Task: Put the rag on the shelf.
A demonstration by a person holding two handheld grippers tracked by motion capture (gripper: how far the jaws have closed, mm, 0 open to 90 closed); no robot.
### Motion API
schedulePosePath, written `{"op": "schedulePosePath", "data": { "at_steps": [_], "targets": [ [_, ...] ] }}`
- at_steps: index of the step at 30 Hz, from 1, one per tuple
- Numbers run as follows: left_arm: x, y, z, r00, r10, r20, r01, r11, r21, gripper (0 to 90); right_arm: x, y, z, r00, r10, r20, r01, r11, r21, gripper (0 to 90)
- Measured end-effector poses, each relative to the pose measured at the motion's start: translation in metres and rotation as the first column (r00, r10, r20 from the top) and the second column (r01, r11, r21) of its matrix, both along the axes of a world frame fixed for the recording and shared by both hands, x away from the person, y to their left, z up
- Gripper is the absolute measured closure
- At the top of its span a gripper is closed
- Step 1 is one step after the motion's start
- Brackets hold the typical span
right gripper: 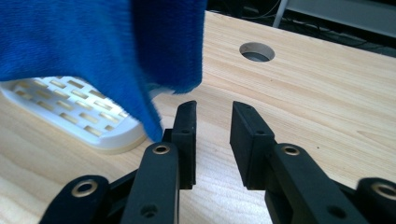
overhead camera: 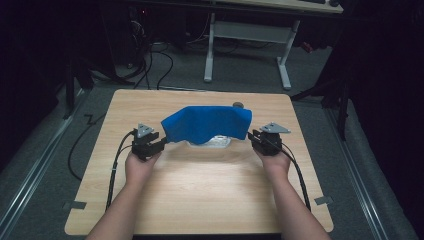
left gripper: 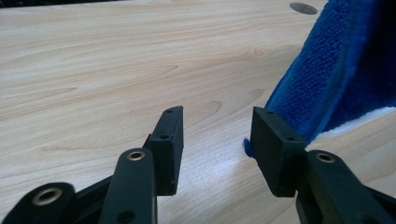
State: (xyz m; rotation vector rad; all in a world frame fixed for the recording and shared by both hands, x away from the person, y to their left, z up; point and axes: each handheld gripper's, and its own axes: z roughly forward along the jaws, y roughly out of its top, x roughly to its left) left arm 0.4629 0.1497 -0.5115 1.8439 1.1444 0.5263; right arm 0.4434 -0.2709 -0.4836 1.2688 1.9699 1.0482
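Blue cloth (overhead camera: 207, 124) draped over white slotted tray (right gripper: 70, 109), both tools (jaws apart) beside it

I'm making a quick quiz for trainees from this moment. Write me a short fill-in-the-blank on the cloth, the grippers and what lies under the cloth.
1. The cloth draped between the two grippers is ____ in colour.
2. The jaws of the left gripper stand ____, nothing between them.
3. Under the cloth lies a white slotted tray, resting on the ____ table.
4. The round hole in the tabletop lies ahead of the ____ gripper.

Missing words: blue; open; wooden; right
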Motion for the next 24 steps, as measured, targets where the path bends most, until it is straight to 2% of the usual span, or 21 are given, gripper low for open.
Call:
{"op": "schedulePosePath", "data": {
  "at_steps": [3,9,12,17,20,24],
  "targets": [
    [-0.006,0.002,0.001,0.9999,-0.001,0.015,0.001,1.0,-0.005,54.2,-0.008,0.0,0.002,0.9994,0.009,0.034,-0.009,1.0,0.0,71.0],
    [-0.016,0.005,0.001,0.9997,0.001,0.024,0.0,0.9998,-0.019,50.8,-0.019,-0.001,0.004,0.9993,0.017,0.032,-0.017,0.9998,-0.013,69.8],
    [-0.02,0.006,0.003,0.9994,0.003,0.034,-0.002,0.9996,-0.028,48.0,-0.025,-0.001,0.004,0.9979,0.022,0.06,-0.022,0.9997,-0.005,69.8],
    [-0.024,0.007,0.005,0.9991,-0.001,0.042,0.002,0.9996,-0.028,45.2,-0.029,-0.003,0.002,0.9988,0.021,0.044,-0.021,0.9997,-0.012,69.6],
    [-0.03,0.007,0.006,0.999,-0.011,0.043,0.012,0.9997,-0.023,44.4,-0.034,-0.004,0.002,0.9976,0.024,0.065,-0.024,0.9997,-0.004,69.5],
    [-0.041,0.004,0.005,0.9987,-0.035,0.036,0.035,0.9994,0.002,42.9,-0.042,-0.004,0.001,0.998,0.032,0.054,-0.031,0.9993,-0.019,66.9]
  ]
}}
